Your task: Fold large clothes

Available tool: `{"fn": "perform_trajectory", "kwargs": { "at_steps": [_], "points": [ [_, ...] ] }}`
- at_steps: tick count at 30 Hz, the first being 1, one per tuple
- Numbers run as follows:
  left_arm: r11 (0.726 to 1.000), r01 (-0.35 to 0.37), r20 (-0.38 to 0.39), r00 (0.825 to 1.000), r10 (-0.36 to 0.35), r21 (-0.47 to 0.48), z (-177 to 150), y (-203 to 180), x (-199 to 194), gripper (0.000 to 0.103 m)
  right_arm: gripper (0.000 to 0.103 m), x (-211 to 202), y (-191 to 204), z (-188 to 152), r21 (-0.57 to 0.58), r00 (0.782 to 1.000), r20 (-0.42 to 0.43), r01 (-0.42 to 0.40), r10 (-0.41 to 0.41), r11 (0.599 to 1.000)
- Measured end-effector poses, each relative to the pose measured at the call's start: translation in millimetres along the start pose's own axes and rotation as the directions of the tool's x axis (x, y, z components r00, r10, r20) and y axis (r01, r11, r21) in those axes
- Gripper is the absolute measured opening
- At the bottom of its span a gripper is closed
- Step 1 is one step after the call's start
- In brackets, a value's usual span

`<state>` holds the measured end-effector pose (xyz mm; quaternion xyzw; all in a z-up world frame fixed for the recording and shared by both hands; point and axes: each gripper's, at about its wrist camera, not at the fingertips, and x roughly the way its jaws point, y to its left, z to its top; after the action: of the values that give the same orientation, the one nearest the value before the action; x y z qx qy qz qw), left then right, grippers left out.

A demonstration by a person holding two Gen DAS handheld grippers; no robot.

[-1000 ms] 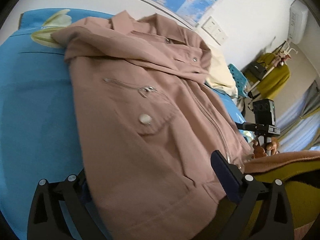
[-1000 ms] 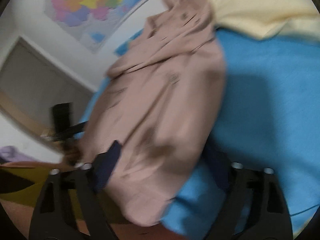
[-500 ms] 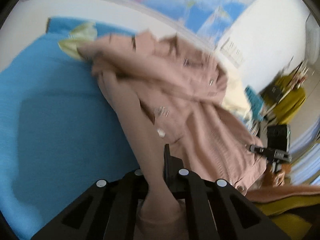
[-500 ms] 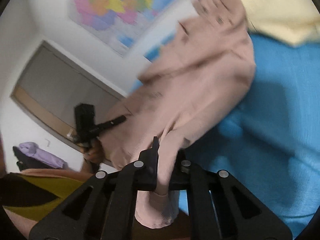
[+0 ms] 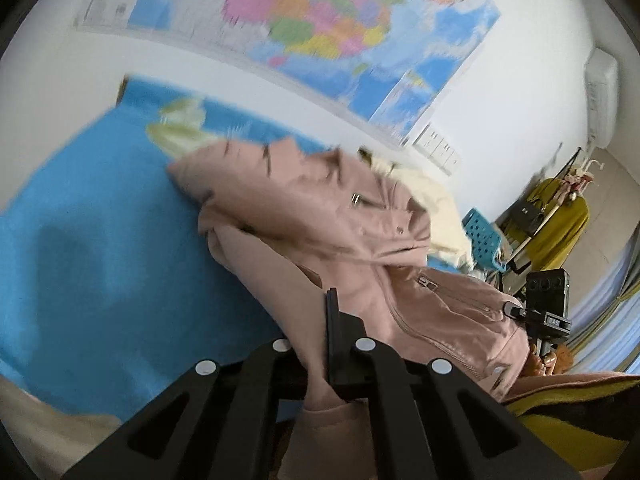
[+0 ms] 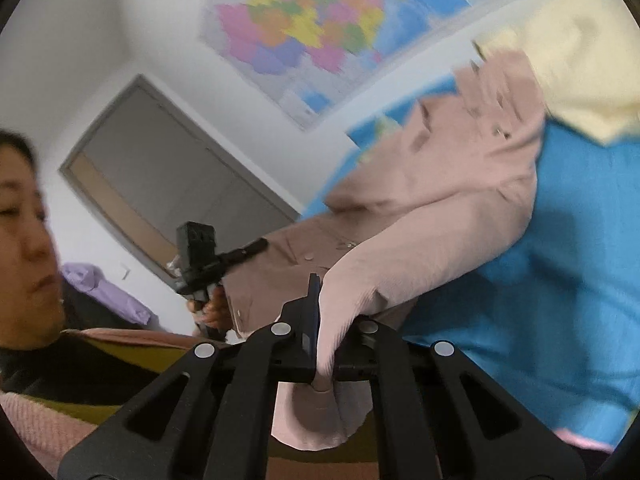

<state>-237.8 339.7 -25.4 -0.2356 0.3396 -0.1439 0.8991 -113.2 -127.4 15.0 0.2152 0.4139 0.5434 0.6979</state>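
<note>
jacket (image 5: 320, 240) hem now lifted, both grippers clamped | right view: door (image 6: 168, 184)

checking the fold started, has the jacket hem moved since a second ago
Yes. The pink jacket hem, earlier flat on the blue bedsheet, is lifted toward the wall map.

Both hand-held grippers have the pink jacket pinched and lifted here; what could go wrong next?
1. The left hand-held gripper and right hand-held gripper each pinch only a narrow bunch of the pink jacket, so the fabric might slip out mid-fold.
2. The upper part lies crumpled on the blue bedsheet; folding over it may trap wrinkles.
3. The cream cloth lies against the collar end and could get dragged along.
</note>
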Motion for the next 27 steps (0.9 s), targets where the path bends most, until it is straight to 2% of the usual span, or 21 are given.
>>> {"fn": "perform_trajectory", "kwargs": {
  "at_steps": [2, 6, 11, 17, 20, 27],
  "points": [
    [1.0, -0.002, -0.028, 1.0, 0.002, -0.022, -5.1, 5.1, 5.0, 0.001, 0.005, 3.9, -6.8, -4.9, 0.028, 1.0, -0.016, -0.015, 0.015, 1.0],
    [1.0, -0.003, 0.005, 1.0, 0.003, -0.014, -0.2, 0.4, -3.5, 0.001, 0.005, -2.5, -0.5, -3.0, 0.018, 1.0, 0.015, -0.027, 0.027, 0.999],
    [1.0, -0.01, 0.028, 1.0, 0.01, -0.013, 20.1, 0.0, -6.2, 0.001, 0.005, -8.0, -0.5, 25.7, 0.026, 0.995, 0.091, -0.049, 0.047, 0.998],
    [0.999, -0.025, 0.022, 0.999, 0.026, -0.025, 69.6, 1.8, -3.3, 0.001, 0.005, -2.6, -11.1, 78.5, 0.073, 0.988, 0.147, -0.053, 0.042, 0.996],
    [0.999, -0.048, 0.008, 0.999, 0.048, -0.018, 96.7, 2.8, 2.8, 0.002, 0.005, 3.8, -18.7, 110.3, 0.077, 0.986, 0.164, -0.023, 0.01, 0.997],
    [0.996, -0.074, -0.054, 0.996, 0.071, -0.059, 174.3, 19.4, 36.8, 0.002, 0.005, 21.9, -50.4, 181.2, 0.148, 0.979, 0.201, -0.007, -0.023, 0.989]
  ]
}}
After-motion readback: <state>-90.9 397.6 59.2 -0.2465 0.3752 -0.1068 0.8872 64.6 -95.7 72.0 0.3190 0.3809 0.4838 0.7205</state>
